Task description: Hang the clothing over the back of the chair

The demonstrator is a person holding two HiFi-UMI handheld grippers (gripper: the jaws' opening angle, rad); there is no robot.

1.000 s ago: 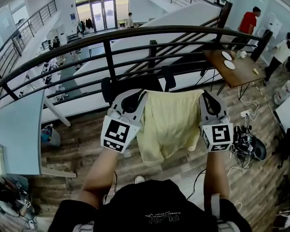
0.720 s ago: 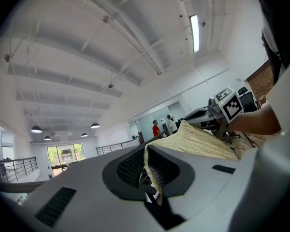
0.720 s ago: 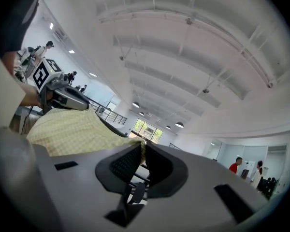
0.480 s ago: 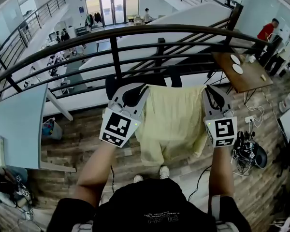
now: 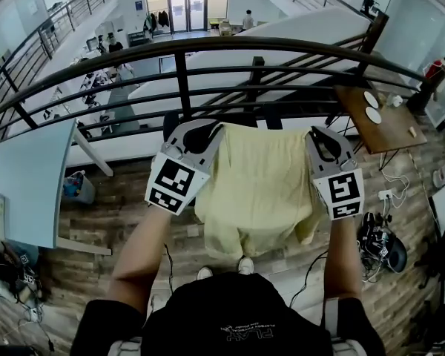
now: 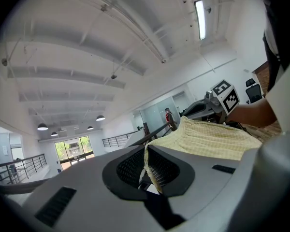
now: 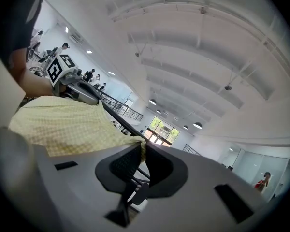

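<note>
The left gripper [image 5: 200, 133] and right gripper [image 5: 320, 144] are pinching the yellow checked garment's [image 5: 258, 188] top corners. Such thin bites risk slipping, dropping it short of the chair [image 5: 170, 127].

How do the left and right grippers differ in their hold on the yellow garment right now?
The left gripper pinches the garment's top left corner; the right gripper pinches its top right corner. In its own view, cloth runs well down between the left gripper's pads; the right gripper bites only a small fold near its tips. Both are shut on the garment, holding it spread between them.
</note>
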